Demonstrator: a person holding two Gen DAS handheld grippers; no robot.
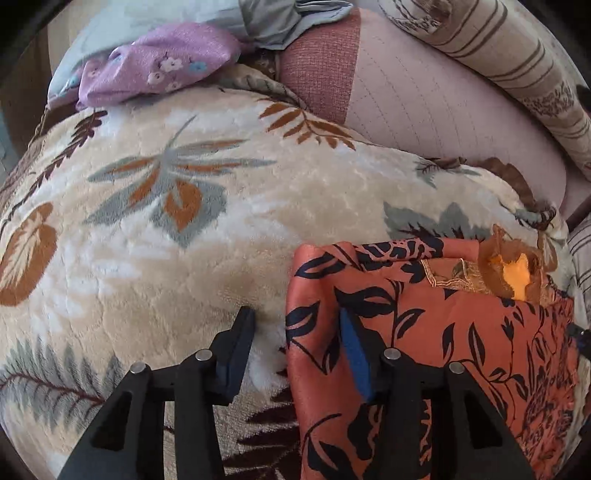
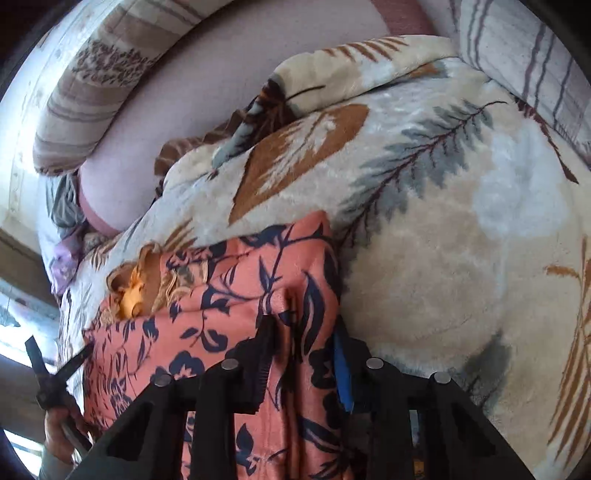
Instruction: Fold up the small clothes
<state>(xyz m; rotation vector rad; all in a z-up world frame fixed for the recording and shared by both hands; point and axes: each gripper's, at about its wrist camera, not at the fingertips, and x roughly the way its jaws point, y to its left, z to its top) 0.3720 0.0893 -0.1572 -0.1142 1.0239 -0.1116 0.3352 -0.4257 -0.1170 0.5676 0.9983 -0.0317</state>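
A soft blanket (image 1: 155, 258) with leaf shapes, spread over the bed. On it, at the right of the left camera's view, an orange cloth (image 1: 424, 332) with dark blue leaves and flowers, partly folded, with a doubled edge along its far side. Left gripper (image 1: 295, 325) down low over the near left edge of that cloth, jaws open wide: left finger (image 1: 240, 339) on bare blanket just beside the cloth, blue-padded right finger (image 1: 354, 354) over the cloth itself, the cloth's edge between the two. Nothing pinched there. A little yellow and brown bit of cloth (image 1: 513, 273) tucked at the far right of the orange one. In the right camera's view, right gripper (image 2: 306, 354) set over the same orange cloth (image 2: 229, 295), with a raised fold of it running up between the two fingers; jaws partly apart, and cannot tell if squeezing the fold or just around it. Far off, a purple cloth with small flowers (image 1: 159, 66) and a grey cloth (image 1: 280, 22), well apart from both grippers, near a striped pillow (image 1: 517, 62).
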